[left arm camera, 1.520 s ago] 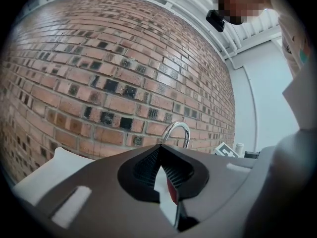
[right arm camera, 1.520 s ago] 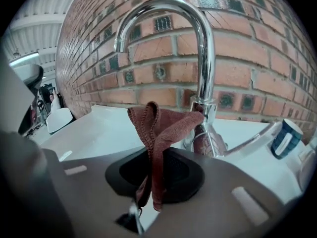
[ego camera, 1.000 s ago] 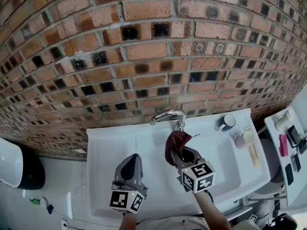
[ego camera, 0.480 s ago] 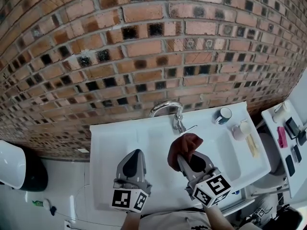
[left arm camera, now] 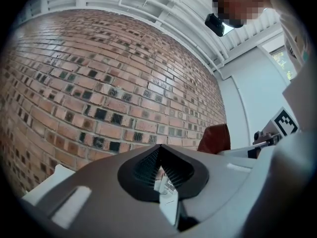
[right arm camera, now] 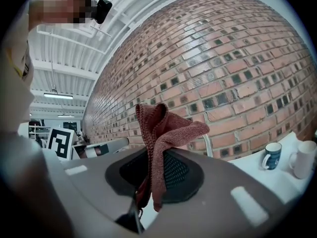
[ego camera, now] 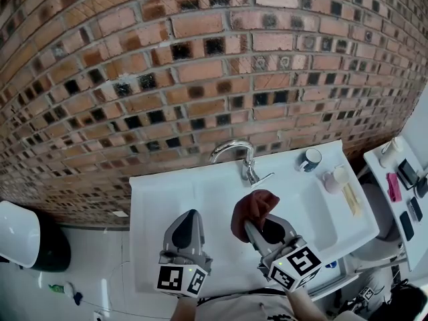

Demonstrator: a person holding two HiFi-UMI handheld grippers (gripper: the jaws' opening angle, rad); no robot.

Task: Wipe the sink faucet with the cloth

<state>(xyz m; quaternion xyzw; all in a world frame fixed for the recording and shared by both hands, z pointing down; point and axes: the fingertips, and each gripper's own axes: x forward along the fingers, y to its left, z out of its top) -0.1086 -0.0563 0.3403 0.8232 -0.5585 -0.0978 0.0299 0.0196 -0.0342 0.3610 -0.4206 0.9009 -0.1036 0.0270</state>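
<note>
**One cloth, two grippers, and a faucet not yet touched**

Two handheld grippers hang over a white sink point(ego camera: 158, 199) set against a brick wall point(ego camera: 200, 79). The right gripper point(ego camera: 250, 227) is clenched on a rust-red cloth point(ego camera: 255, 207), which stands up from its jaws in a loose, folded bunch. The left gripper point(ego camera: 189, 217), on the near left, has its jaws pressed together on nothing. The chrome faucet point(ego camera: 234, 152) rises at the far edge of the basin, its spout curving left and its lever point(ego camera: 265, 178) pointing right. The cloth sits just on the near side of the lever and appears to be apart from the metal, so the wipe looks yet to land.

The right gripper view shows the cloth point(right arm camera: 161, 130) pinched only along a fold, with the faucet's pipe point(right arm camera: 207, 146) behind it. Judged from that hold, dragging it hard round the spout could pull it free. A push that comes in too low may put the hard jaw tips on the chrome rather than the fabric. A nudge to the lever could start the water. A dark mug point(ego camera: 309, 160) and a white cup point(ego camera: 332, 179) stand on the right ledge, near enough that a wide sweep might knock them.
</note>
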